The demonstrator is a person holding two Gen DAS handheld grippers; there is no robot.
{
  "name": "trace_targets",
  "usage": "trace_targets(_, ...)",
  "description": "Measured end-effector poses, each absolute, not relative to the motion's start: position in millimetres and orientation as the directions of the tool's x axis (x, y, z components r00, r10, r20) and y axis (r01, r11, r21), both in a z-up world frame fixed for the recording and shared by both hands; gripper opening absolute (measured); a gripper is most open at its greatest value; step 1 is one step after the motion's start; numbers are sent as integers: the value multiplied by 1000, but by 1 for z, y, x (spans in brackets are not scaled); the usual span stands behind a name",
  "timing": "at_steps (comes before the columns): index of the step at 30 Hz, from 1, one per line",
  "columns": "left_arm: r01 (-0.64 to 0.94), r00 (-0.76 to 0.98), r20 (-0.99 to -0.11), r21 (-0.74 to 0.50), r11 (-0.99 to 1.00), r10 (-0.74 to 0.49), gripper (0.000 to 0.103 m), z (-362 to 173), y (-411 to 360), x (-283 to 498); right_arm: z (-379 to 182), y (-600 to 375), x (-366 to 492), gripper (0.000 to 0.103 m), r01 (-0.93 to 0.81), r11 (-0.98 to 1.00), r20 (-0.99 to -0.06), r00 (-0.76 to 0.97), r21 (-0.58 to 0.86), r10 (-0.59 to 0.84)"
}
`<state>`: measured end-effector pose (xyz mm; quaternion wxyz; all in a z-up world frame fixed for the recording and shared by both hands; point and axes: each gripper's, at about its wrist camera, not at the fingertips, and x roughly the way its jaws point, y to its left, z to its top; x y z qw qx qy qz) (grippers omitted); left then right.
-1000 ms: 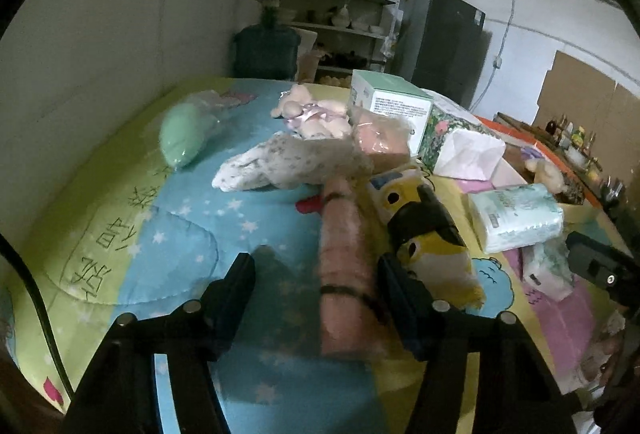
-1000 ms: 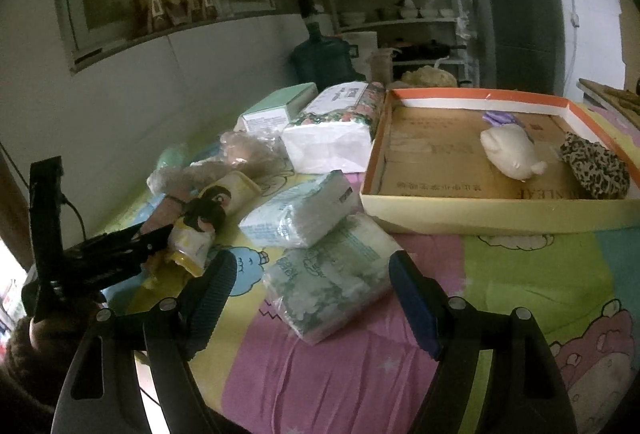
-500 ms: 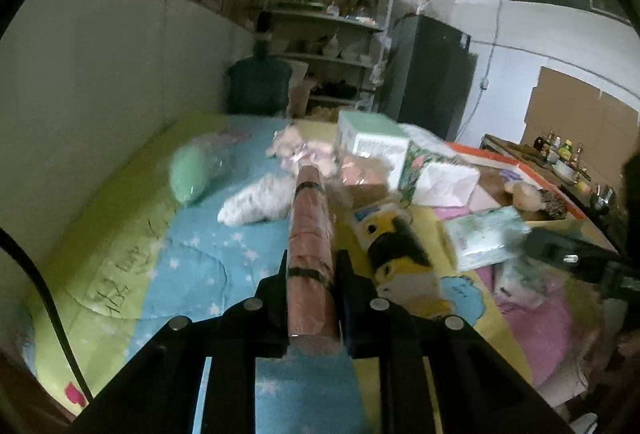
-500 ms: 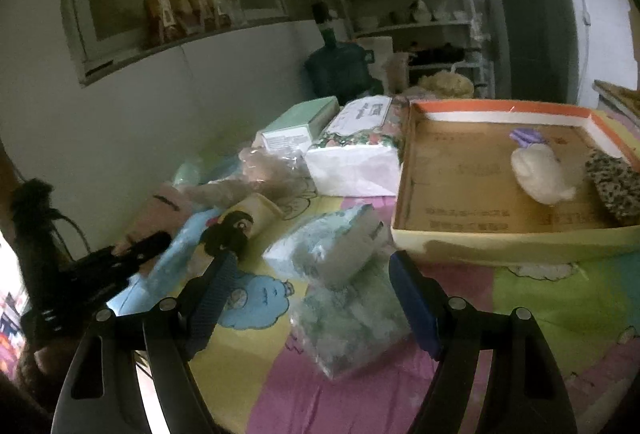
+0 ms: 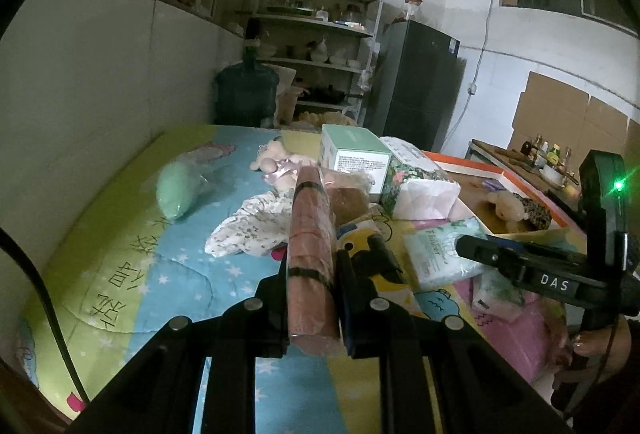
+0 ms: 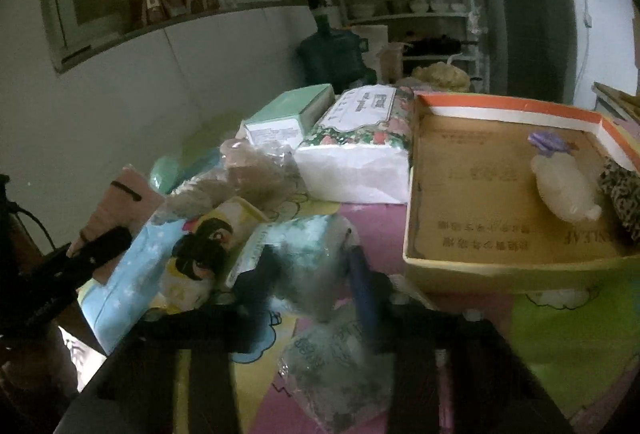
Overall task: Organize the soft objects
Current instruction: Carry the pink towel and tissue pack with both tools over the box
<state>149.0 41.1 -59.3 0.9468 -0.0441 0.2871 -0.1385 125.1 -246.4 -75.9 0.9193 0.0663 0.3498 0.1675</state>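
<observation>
My left gripper (image 5: 314, 270) is shut on a pink rolled cloth (image 5: 310, 234) with black bands, held clear of the quilt and pointing away from me. In the right wrist view that roll (image 6: 120, 198) and the left gripper (image 6: 92, 254) show at the far left. My right gripper (image 6: 312, 270) has its jaws closing on a pale blue-green tissue pack (image 6: 304, 242); the blurred fingers (image 6: 360, 274) press its sides. The left wrist view shows the same pack (image 5: 436, 254) at the right gripper's tip (image 5: 466, 244). A cardboard box (image 6: 500, 102) with an orange rim lies at the right.
A yellow penguin plush (image 6: 208, 246), a second tissue pack (image 6: 332, 366), a floral tissue pack (image 6: 360, 138) and a mint box (image 6: 288, 114) crowd the quilt. The box holds a white plush (image 6: 560, 190) and a leopard-print piece (image 6: 624, 194). A green bagged pillow (image 5: 176, 190) lies left.
The left jaws shut on the pink roll and lifted it off the quilt. The right gripper moved forward over the tissue pack and its jaws came in around it.
</observation>
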Motion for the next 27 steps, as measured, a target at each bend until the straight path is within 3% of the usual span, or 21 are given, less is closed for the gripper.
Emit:
trace_targets(7, 243, 793, -536, -161, 957, -291, 19, -58, 37, 150, -69, -246, 119, 23, -278, 935, -596, 721, 220, 354)
trace_targets(27, 294, 793, -522, -123, 948, -314, 19, -31, -7, 167, -13, -291, 100, 23, -257, 942, -416, 849, 216, 327)
